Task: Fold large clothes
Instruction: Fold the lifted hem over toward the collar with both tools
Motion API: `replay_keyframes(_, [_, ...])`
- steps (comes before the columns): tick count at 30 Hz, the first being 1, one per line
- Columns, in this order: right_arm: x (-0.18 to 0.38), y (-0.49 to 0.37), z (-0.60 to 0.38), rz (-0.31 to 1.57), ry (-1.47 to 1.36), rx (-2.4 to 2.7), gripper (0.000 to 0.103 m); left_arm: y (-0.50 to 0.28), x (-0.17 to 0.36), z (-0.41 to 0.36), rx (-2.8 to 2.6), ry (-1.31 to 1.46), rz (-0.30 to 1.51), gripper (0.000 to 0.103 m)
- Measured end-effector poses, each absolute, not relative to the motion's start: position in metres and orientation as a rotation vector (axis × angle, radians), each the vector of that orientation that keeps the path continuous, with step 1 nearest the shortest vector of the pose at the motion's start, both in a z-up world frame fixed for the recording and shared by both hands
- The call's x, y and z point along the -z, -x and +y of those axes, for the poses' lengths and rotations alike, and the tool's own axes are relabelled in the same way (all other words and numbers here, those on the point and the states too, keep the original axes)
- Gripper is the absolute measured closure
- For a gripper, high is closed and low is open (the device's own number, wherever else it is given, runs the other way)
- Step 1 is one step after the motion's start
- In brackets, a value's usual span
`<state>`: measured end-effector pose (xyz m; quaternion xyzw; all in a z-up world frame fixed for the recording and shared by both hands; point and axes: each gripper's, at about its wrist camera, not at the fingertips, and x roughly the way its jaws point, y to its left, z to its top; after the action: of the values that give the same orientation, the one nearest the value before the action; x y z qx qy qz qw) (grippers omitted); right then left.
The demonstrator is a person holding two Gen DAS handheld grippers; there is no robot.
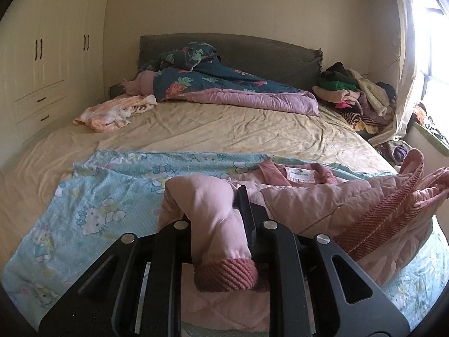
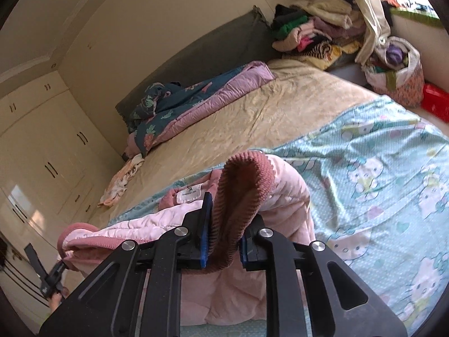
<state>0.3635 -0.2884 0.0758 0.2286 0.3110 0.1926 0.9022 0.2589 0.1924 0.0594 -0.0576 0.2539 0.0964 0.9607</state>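
A pink quilted jacket [image 1: 322,205] with dusty-rose ribbed cuffs and a white collar label lies on a light-blue cartoon-cat sheet [image 1: 112,196] at the near end of the bed. My left gripper [image 1: 221,224] is shut on the jacket's left sleeve just above its ribbed cuff [image 1: 224,275], lifted a little. My right gripper [image 2: 224,224] is shut on the other sleeve's ribbed cuff [image 2: 241,193], raised above the jacket body [image 2: 157,224]. The left gripper also shows at the lower left of the right wrist view [image 2: 50,278].
A beige bedsheet [image 1: 224,123] covers the bed. A teal-and-purple quilt [image 1: 224,84] lies by the grey headboard. A peach-striped garment [image 1: 112,112] lies far left. A clothes pile [image 1: 356,92] stands far right. A basket [image 2: 398,67] and a red box [image 2: 435,101] stand beside the bed. Wardrobes [image 1: 42,56] line the left wall.
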Motion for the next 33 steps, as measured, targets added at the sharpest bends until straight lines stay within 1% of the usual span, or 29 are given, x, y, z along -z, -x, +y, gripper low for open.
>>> replay_keyframes(2, [-0.071,-0.366,-0.29,0.643,-0.507,-0.407,0.081,-0.26,-0.057,0.191,-0.2,0.112,0.515,0.092])
replay_keyframes(4, [-0.067,-0.367,-0.291,0.639,-0.539,-0.437,0.069,-0.262,-0.056,0.19,-0.2,0.105,0.514,0.092])
replay_keyframes(5, [-0.067,-0.366,-0.292,0.633,-0.555,-0.457,0.056,-0.262,-0.056,0.19,-0.199,0.104,0.514,0.092])
replay_keyframes(6, [-0.066,-0.365,-0.294,0.626,-0.576,-0.476,0.037,-0.263,-0.057,0.19,-0.197,0.107,0.513,0.092])
replay_keyframes(7, [-0.064,-0.363,-0.296,0.617,-0.591,-0.48,0.029,-0.263,-0.056,0.189,-0.197,0.108,0.514,0.092])
replay_keyframes(8, [-0.064,-0.36,-0.298,0.606,-0.6,-0.483,0.024,-0.265,-0.056,0.19,-0.195,0.108,0.514,0.092])
replay_keyframes(10, [-0.061,-0.354,-0.303,0.581,-0.602,-0.502,0.024,-0.265,-0.055,0.189,-0.194,0.106,0.513,0.092])
replay_keyframes(12, [-0.052,-0.347,-0.304,0.586,-0.559,-0.472,0.02,-0.267,-0.055,0.188,-0.195,0.106,0.515,0.091])
replay_keyframes(16, [-0.023,-0.334,-0.303,0.656,-0.523,-0.446,0.019,-0.276,-0.057,0.186,-0.195,0.108,0.518,0.089])
replay_keyframes(20, [-0.004,-0.319,-0.298,0.693,-0.499,-0.427,0.018,-0.292,-0.063,0.181,-0.192,0.118,0.528,0.083])
replay_keyframes(22, [-0.002,-0.311,-0.293,0.69,-0.48,-0.423,0.015,-0.296,-0.065,0.178,-0.185,0.119,0.538,0.076])
replay_keyframes(23, [-0.003,-0.309,-0.291,0.685,-0.467,-0.421,0.013,-0.297,-0.067,0.176,-0.174,0.126,0.541,0.068])
replay_keyframes(24, [-0.005,-0.306,-0.289,0.681,-0.455,-0.419,0.012,-0.296,-0.068,0.175,-0.164,0.132,0.543,0.063])
replay_keyframes(26, [-0.008,-0.303,-0.286,0.679,-0.439,-0.412,0.012,-0.298,-0.072,0.17,-0.163,0.122,0.551,0.062])
replay_keyframes(27, [-0.009,-0.302,-0.286,0.68,-0.438,-0.407,0.012,-0.299,-0.072,0.17,-0.167,0.116,0.553,0.06])
replay_keyframes(28, [-0.011,-0.3,-0.287,0.677,-0.442,-0.403,0.011,-0.299,-0.074,0.168,-0.165,0.114,0.554,0.054])
replay_keyframes(29, [-0.013,-0.299,-0.289,0.673,-0.447,-0.405,0.011,-0.3,-0.076,0.167,-0.152,0.121,0.551,0.043])
replay_keyframes(33, [-0.02,-0.294,-0.292,0.658,-0.43,-0.393,0.009,-0.299,-0.083,0.165,-0.138,0.135,0.541,0.027])
